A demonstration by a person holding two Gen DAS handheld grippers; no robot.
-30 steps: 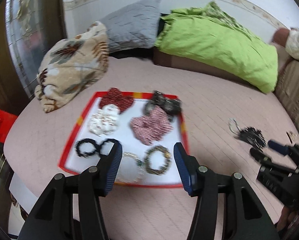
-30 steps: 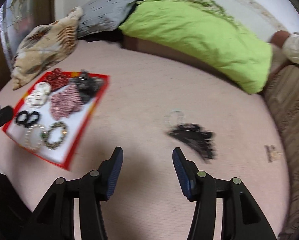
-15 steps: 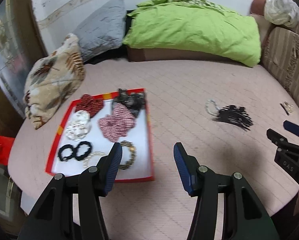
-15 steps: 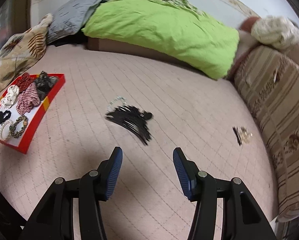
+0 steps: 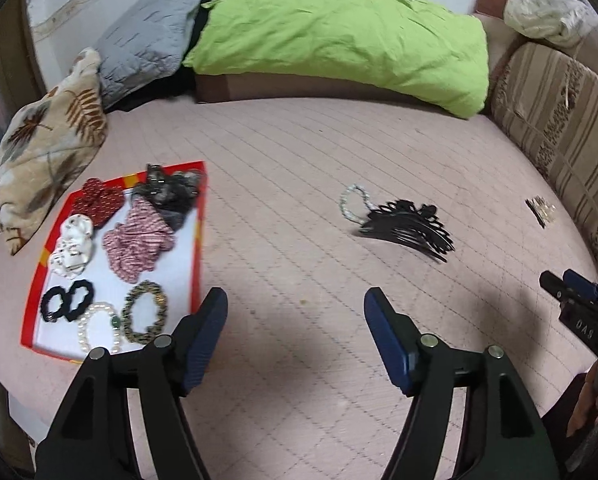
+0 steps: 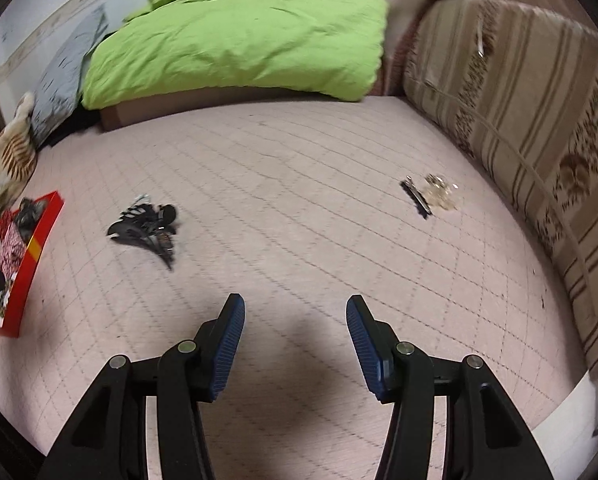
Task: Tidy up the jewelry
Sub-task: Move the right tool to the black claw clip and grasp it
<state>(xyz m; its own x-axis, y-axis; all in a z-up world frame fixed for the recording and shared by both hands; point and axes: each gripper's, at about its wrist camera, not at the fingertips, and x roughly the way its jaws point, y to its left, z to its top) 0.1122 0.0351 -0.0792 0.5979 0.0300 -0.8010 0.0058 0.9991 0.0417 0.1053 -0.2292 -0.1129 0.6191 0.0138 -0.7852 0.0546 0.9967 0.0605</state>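
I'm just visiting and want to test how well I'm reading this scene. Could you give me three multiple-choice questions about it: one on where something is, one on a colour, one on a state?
1. Where does the black hair comb lie?
A. in the tray
B. on the pink quilt, outside the tray
C. on the green blanket

2. What colour is the rim of the tray?
A. red
B. blue
C. white

3. How is the left gripper?
A. closed on a bracelet
B. closed on a scrunchie
C. open, empty

Answers:
1 B, it rests on the quilt to the right of the tray.
2 A, red edges frame the white floor.
3 C, only quilt shows between its fingers, which have just been opening.
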